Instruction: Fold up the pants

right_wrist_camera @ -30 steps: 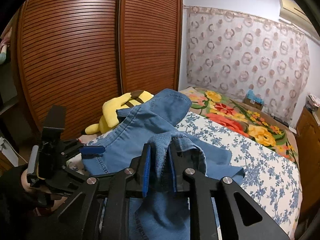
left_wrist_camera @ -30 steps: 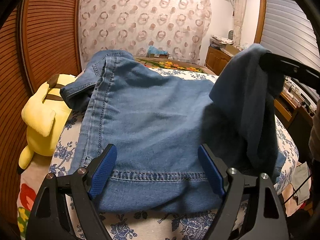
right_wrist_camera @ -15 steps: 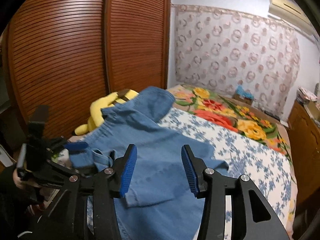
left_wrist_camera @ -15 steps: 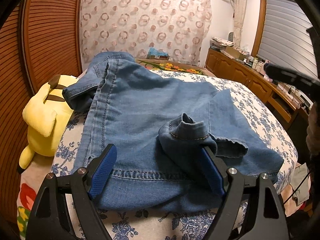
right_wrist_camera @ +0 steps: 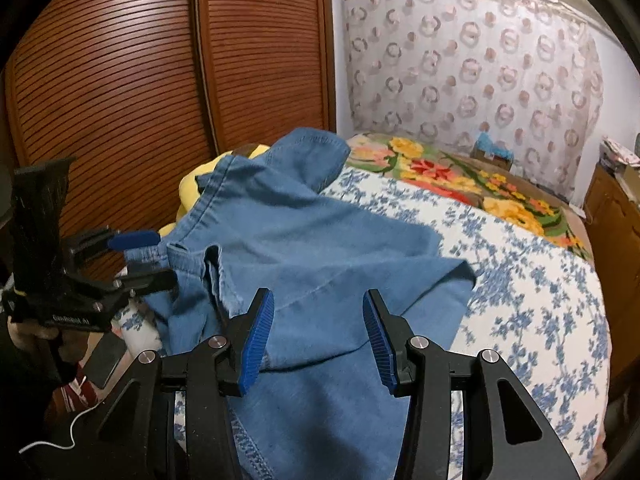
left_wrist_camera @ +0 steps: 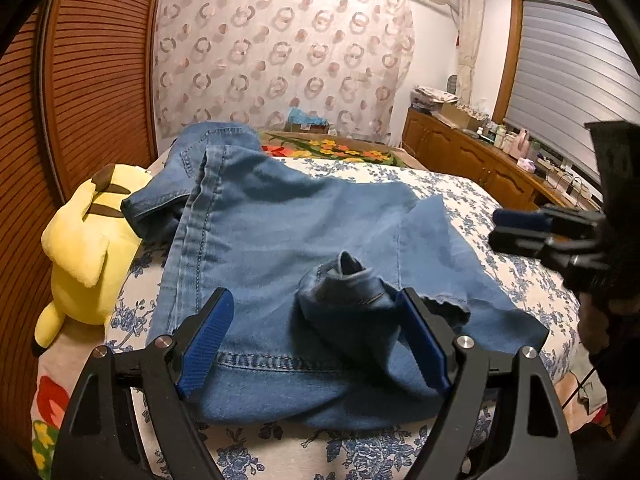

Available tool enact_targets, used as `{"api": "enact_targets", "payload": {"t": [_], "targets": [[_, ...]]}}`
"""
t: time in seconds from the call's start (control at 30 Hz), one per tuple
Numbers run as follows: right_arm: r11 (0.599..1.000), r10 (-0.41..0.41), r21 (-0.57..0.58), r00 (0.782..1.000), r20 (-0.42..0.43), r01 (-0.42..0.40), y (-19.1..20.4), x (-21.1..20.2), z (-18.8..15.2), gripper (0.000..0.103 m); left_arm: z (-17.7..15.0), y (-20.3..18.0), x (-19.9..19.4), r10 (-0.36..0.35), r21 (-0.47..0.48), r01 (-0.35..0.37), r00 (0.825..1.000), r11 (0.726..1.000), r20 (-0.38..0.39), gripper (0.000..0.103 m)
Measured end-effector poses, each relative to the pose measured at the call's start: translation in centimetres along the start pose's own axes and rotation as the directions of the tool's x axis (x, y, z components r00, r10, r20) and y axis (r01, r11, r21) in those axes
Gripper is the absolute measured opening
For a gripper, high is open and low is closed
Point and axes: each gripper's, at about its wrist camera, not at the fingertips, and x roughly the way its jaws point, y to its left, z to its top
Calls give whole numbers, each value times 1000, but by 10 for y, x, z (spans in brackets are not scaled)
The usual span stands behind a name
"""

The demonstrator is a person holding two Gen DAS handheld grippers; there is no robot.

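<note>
Left wrist view shows the denim pants [left_wrist_camera: 280,240] spread over the near end of the bed [left_wrist_camera: 472,196], one part already turned back across the rest so that a crumpled hem end [left_wrist_camera: 348,280] stands up in a small bunch near the close edge. That bunch looks like cloth let fall and not smoothed, so the fold reads as laid but unfinished.

Around it, the left gripper [left_wrist_camera: 316,340] hovers with jaws wide, the near hem between the pads but not pressed by either; it seems poised to pin or straighten that edge. From the right wrist view, the right gripper [right_wrist_camera: 318,340] stands half open with nothing pinched, its jaws having just been opening, the denim lying below and beyond them.

Further out, a yellow plush toy [left_wrist_camera: 80,248] lies against the far-left part of the pants, beside the slatted wardrobe doors [right_wrist_camera: 160,80]. A patterned curtain [left_wrist_camera: 280,52] hangs at the far wall.
</note>
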Motion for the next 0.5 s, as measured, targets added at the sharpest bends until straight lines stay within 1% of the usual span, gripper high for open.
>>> {"api": "enact_targets", "payload": {"t": [0.17,0.3,0.4,0.5], "targets": [[1000,26,-4,999,-29,-26,9,11,-3,48,-1,0,2,5,1,-5,1000,1000,-1,84],[999,47,-8,997,-53,-47,14,13,-12,48,-7,7,10,32,-6,-32,999,999,-31,84],[998,58,-14,995,-76,-59,18,20,-15,48,-16,15,17,43,-19,-44,997,999,-70,84],[997,69,-19,993,-93,-71,20,26,-15,48,-24,20,20,38,-21,-40,995,999,-97,84]]}}
